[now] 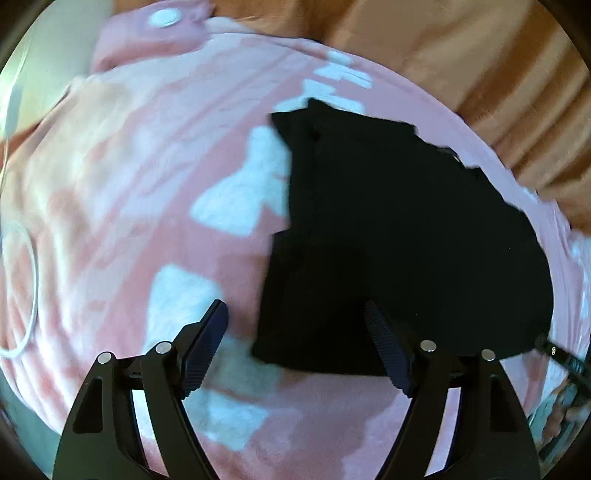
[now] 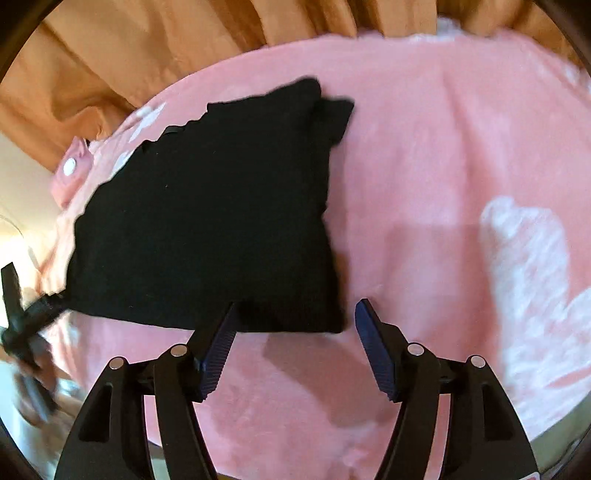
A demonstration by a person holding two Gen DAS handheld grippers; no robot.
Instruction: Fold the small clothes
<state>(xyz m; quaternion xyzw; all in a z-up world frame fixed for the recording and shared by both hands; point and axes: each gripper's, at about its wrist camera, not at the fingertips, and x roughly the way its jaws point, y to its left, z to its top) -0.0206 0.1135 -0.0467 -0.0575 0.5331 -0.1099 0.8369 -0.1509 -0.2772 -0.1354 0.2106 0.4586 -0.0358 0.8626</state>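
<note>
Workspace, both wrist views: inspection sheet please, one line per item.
Surface: pink blanket with white patches, rumpled.
Job's things: black garment, partly folded, lying flat on the blanket.
Clutter: pink pouch with a white button at the blanket's far edge.
Grippers: left gripper open, empty, over the garment's near edge; right gripper open, empty, at its near corner.
Cables: white cable looped at the blanket's left edge.
Surroundings: orange curtain behind.

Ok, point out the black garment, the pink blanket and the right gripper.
black garment [image 2: 207,221], right wrist view, middle of the cloth.
pink blanket [image 2: 424,166], right wrist view, bare stretch beside the garment.
right gripper [image 2: 295,350], right wrist view, between its fingertips.
</note>
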